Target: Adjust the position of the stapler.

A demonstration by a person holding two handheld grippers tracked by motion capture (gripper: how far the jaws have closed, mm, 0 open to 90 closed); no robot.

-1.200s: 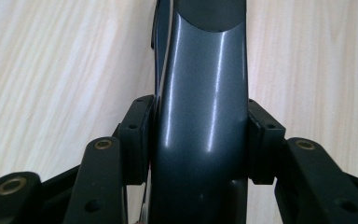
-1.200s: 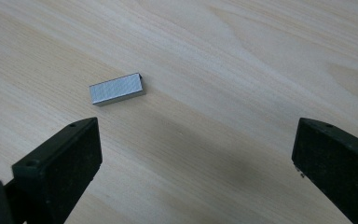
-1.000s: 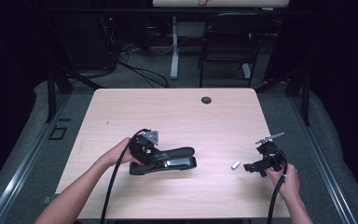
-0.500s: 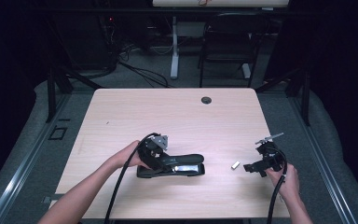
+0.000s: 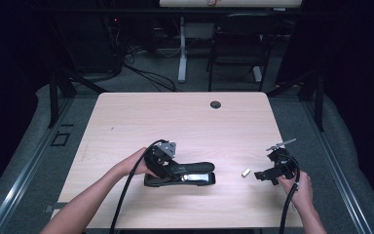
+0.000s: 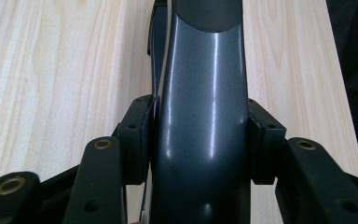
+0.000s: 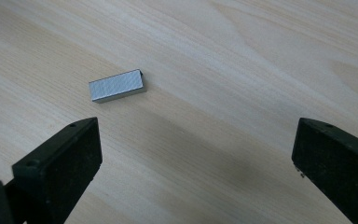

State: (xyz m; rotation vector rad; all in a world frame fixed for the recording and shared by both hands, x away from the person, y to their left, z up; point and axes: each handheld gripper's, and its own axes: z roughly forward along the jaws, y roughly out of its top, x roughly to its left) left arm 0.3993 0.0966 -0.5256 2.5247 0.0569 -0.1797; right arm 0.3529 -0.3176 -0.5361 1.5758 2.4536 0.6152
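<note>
1. Currently the left gripper [image 5: 182, 171] is clamped on the black stapler [image 5: 185, 174]; in the left gripper view both pads [image 6: 137, 137] press the sides of its glossy dark top arm [image 6: 200, 116].
2. Stapler lies on the wooden surface [image 5: 175, 122], front-centre, long axis roughly left-right, its base touching the wood.
3. Right gripper [image 5: 265, 174] sits at the right front of the surface with its jaws spread wide, nothing between them.
4. Small silver staple block [image 7: 117, 85] lies flat on the wood just ahead of the right gripper, nearer its left-hand jaw in the right gripper view, touching neither jaw.
5. In the high view the staple block [image 5: 246, 172] sits between stapler and right gripper, apart from both.
</note>
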